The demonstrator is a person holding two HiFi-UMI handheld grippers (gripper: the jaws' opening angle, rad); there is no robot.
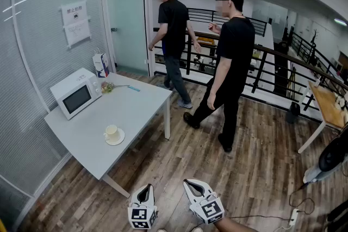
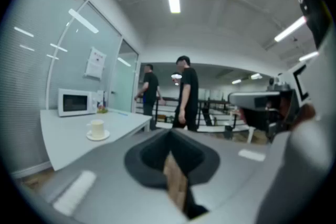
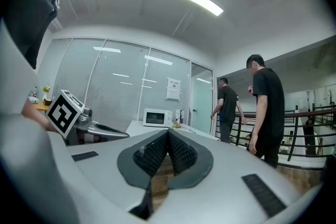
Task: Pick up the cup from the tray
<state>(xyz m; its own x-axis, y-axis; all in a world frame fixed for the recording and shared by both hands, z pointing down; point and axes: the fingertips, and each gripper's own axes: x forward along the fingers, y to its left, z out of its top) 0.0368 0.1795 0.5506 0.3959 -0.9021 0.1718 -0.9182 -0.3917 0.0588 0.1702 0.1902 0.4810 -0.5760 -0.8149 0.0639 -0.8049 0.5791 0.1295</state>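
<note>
Holding my left gripper (image 1: 147, 188) and right gripper (image 1: 188, 183) shut, empty.
One cream ceramic cup (image 1: 111, 131) on the white rectangular table (image 1: 133, 106); my grippers' rear ends cut off.

Paper notice (image 1: 76, 22) was taped on the glass wall (image 1: 38, 62). It had a short red heading over a small dark pictogram, characters too small to read (same sheet showed in both gripper views, no sharper there). Blue-and-white carton (image 1: 100, 64) beside the microwave (image 1: 76, 96) carried print, unreadable. Left marker cube (image 1: 142, 218) and right marker cube (image 1: 210, 209) bore black-and-white square code patterns, not letters or numbers. Nothing was legible as words.
</note>
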